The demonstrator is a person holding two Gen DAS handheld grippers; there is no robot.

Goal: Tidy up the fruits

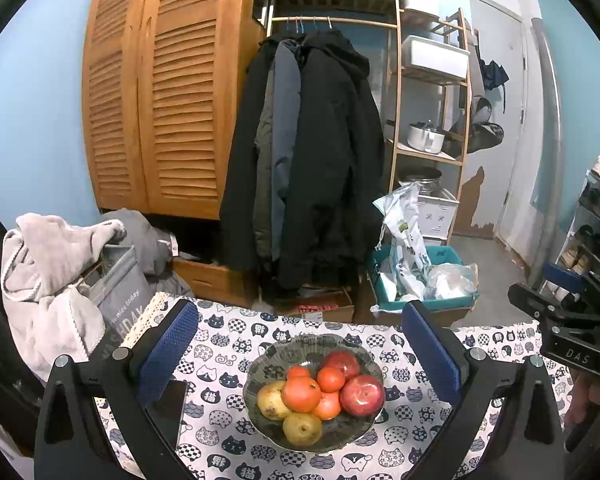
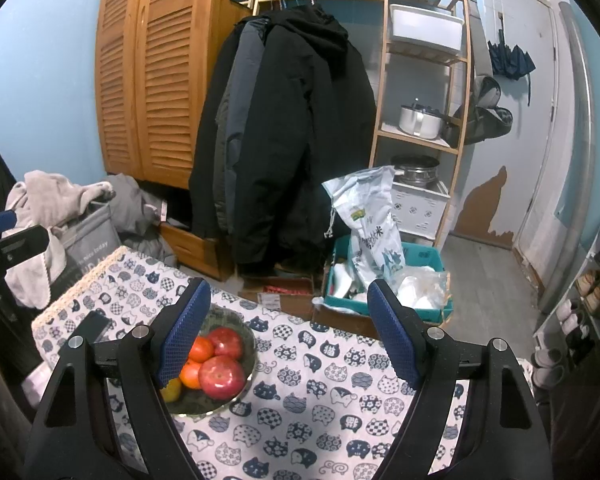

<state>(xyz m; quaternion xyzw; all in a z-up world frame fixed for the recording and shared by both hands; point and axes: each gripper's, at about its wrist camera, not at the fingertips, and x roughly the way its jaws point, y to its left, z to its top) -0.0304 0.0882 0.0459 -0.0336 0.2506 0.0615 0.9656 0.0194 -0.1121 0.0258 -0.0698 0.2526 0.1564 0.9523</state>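
A dark glass bowl (image 1: 260,420) sits on the cat-print tablecloth (image 1: 220,452), holding two red apples (image 1: 362,395), several oranges (image 1: 301,394) and two yellow pears (image 1: 302,428). My left gripper (image 1: 300,344) hovers open just in front of and above the bowl, its blue pads wide apart with nothing between them. In the right wrist view the bowl (image 2: 249,340) lies at the left, partly behind the left finger, with an apple (image 2: 222,376) nearest. My right gripper (image 2: 288,328) stands open over bare cloth to the right of the bowl. The right gripper's body (image 1: 572,320) shows at the left wrist view's right edge.
A dark phone (image 2: 88,330) lies on the cloth left of the bowl. Beyond the table's far edge stand a teal crate with bags (image 2: 384,276), cardboard boxes, hanging coats (image 1: 312,152), a wooden louvred wardrobe and a laundry hamper with grey clothes (image 1: 56,272).
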